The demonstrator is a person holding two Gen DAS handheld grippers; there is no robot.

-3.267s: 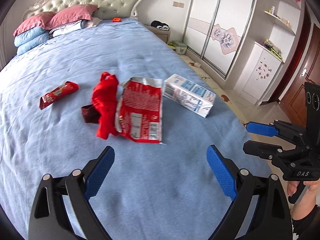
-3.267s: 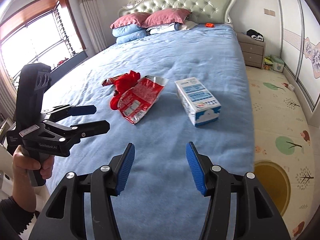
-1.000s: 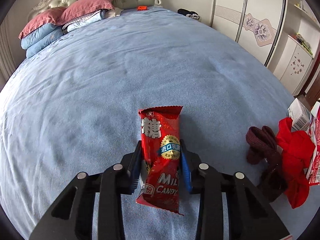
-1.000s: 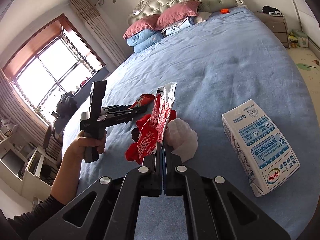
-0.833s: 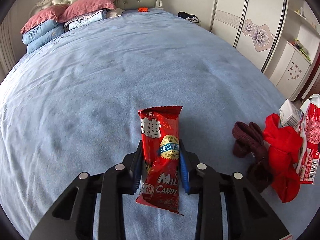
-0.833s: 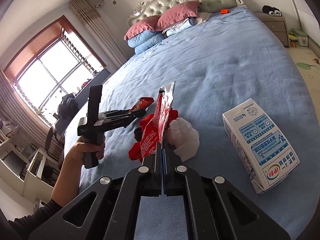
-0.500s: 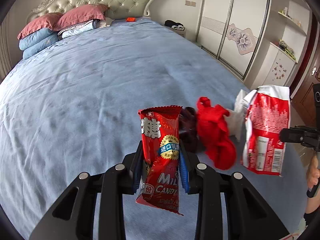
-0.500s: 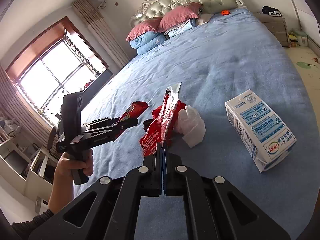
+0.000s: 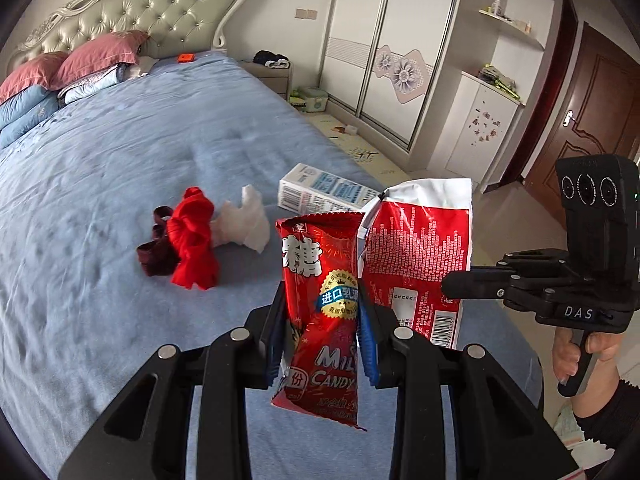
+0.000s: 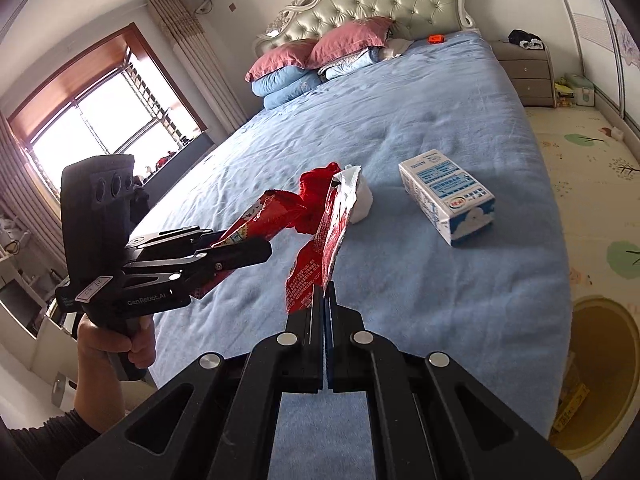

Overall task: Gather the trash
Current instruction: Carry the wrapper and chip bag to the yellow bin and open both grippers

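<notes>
Two wrappers (image 9: 320, 312) (image 9: 416, 256) clamped, one per claw (image 9: 322, 344) (image 10: 323, 336)

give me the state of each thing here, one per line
left tool: shut on candy wrapper
candy wrapper: held upright, off the bed
right tool: shut on snack bag
snack bag: opened, lifted off the bed
milk carton: lying on its side on the bed
tissue: crumpled
red cloth: bunched

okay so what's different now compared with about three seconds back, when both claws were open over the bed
Both closed on trash and lifted it: the left claw took the candy wrapper, the right claw the snack bag, uncovering a white tissue. The milk carton and red cloth stayed on the bed.
</notes>
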